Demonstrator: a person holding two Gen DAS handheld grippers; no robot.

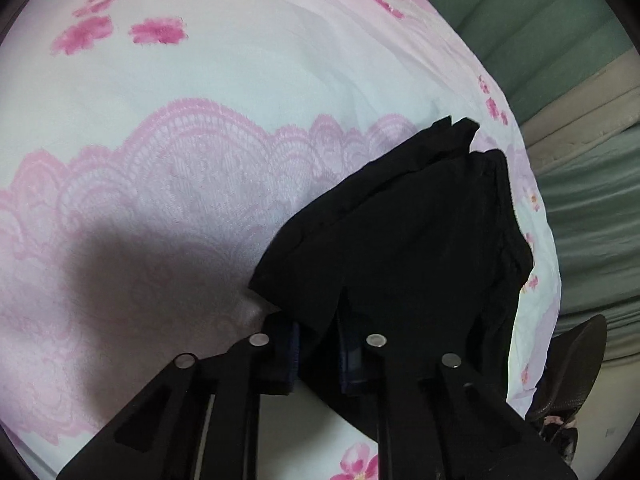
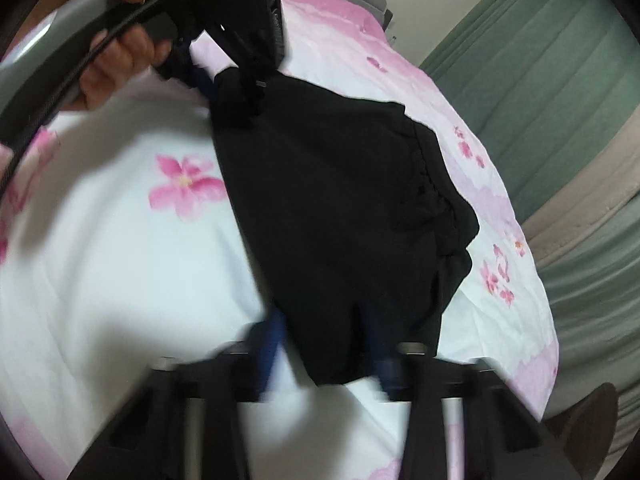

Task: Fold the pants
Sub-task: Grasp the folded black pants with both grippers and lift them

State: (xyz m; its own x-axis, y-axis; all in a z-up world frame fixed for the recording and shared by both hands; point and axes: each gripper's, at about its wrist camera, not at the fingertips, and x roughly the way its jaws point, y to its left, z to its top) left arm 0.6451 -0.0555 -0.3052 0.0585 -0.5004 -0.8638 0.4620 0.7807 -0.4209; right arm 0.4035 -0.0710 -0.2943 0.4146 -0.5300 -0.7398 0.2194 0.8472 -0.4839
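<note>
The black pants [image 1: 404,236] are bunched into a folded bundle above a white and pink flowered bed sheet [image 1: 192,128]. My left gripper [image 1: 318,344] is shut on one edge of the pants, with cloth between its blue pads. In the right wrist view the pants [image 2: 340,208] stretch between both grippers. My right gripper [image 2: 328,356] is shut on their near edge, though this view is blurred. The left gripper [image 2: 224,80], held by a hand, grips the far edge at the top.
The bed sheet [image 2: 120,260] fills most of both views. Green curtains [image 1: 580,60] hang to the right, past the bed's edge. A dark object [image 1: 572,376] sits low at the right, beside the bed.
</note>
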